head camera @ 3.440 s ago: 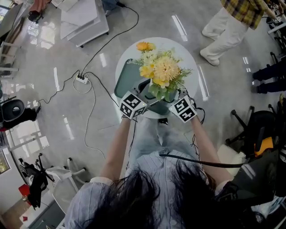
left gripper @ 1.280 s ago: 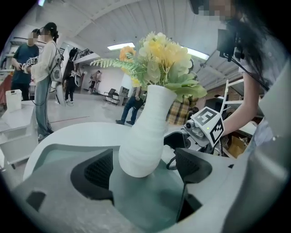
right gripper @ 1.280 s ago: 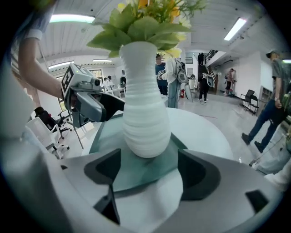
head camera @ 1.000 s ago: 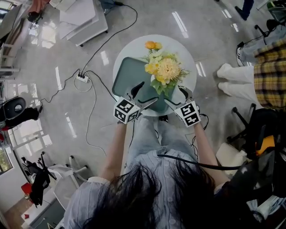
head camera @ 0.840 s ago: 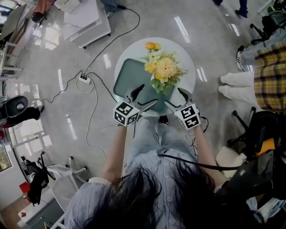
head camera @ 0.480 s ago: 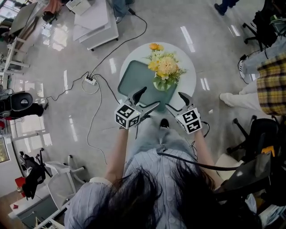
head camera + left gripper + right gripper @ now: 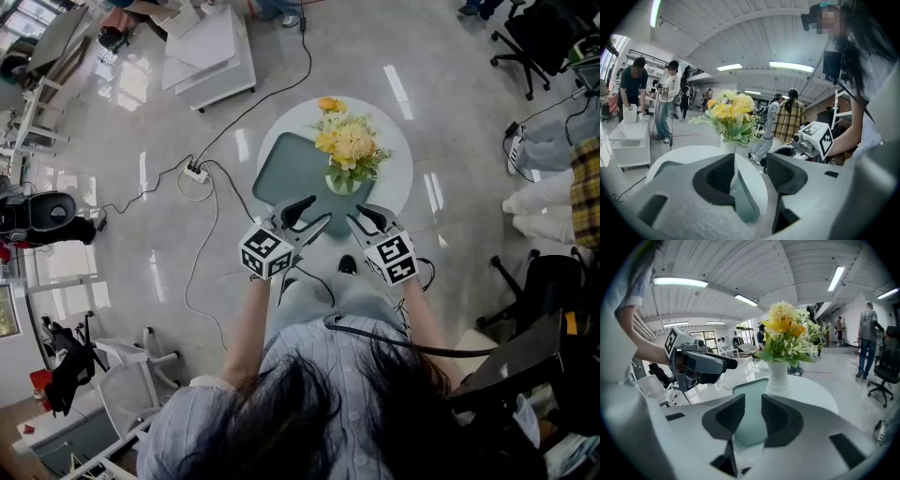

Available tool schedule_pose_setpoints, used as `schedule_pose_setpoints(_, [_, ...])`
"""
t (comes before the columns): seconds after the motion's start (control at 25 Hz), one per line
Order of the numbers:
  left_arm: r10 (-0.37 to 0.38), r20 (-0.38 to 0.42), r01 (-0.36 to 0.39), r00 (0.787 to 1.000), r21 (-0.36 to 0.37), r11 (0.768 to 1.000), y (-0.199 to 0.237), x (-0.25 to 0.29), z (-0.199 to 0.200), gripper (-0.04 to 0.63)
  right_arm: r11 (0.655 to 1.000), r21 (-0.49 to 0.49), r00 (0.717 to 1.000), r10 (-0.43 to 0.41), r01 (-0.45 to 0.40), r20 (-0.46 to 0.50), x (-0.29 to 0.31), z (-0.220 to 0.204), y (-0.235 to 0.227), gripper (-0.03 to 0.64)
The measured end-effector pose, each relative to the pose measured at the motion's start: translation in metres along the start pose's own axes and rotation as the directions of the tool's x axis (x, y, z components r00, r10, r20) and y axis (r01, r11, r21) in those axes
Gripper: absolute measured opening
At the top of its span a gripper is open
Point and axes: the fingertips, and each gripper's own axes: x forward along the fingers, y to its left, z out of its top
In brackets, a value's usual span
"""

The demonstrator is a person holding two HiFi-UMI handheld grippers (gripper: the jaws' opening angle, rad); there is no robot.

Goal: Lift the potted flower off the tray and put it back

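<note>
While flower (image 7: 349, 145) sits on tray (image 7: 286, 173), I read both empty | left claw (image 7: 312, 211) half open, just closing | right claw (image 7: 361, 214) narrow gap, just closing

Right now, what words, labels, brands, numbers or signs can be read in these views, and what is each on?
No readable text in any view.
Cube on the left claw and cube on the right claw: black-and-white square patterns only, no letters or digits; both claws' jaws have just been closing, nothing between them.
Vase and tray: unprinted.
</note>
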Motion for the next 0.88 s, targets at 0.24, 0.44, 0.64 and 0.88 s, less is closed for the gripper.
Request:
schedule_pose_setpoints(0.24, [-0.039, -0.013, 0.039, 0.999, 0.017, 0.999, -0.012, -0.012, 0.001, 0.173, 1.000, 0.007, 1.000, -0.010, 0.010, 0.012, 0.001, 0.011, 0.016, 0.106])
schedule_pose_setpoints(0.44, [-0.082, -0.024, 0.082, 0.996, 0.038, 0.996, -0.018, -0.029, -0.002, 0.136, 0.999, 0.008, 0.999, -0.032, 0.032, 0.025, 0.008, 0.017, 0.037, 0.097])
schedule_pose_setpoints(0.64, [-0.117, -0.030, 0.118, 0.993, 0.037, 0.992, -0.017, -0.059, -0.012, 0.111, 0.997, 0.021, 0.997, -0.075, 0.074, 0.035, 0.014, 0.025, 0.066, 0.092])
schedule_pose_setpoints(0.88, [-0.186, -0.029, 0.187, 0.982, 0.062, 0.980, -0.029, -0.095, -0.017, 0.090, 0.987, 0.049, 0.987, -0.153, 0.151, 0.049, 0.009, 0.031, 0.101, 0.087])
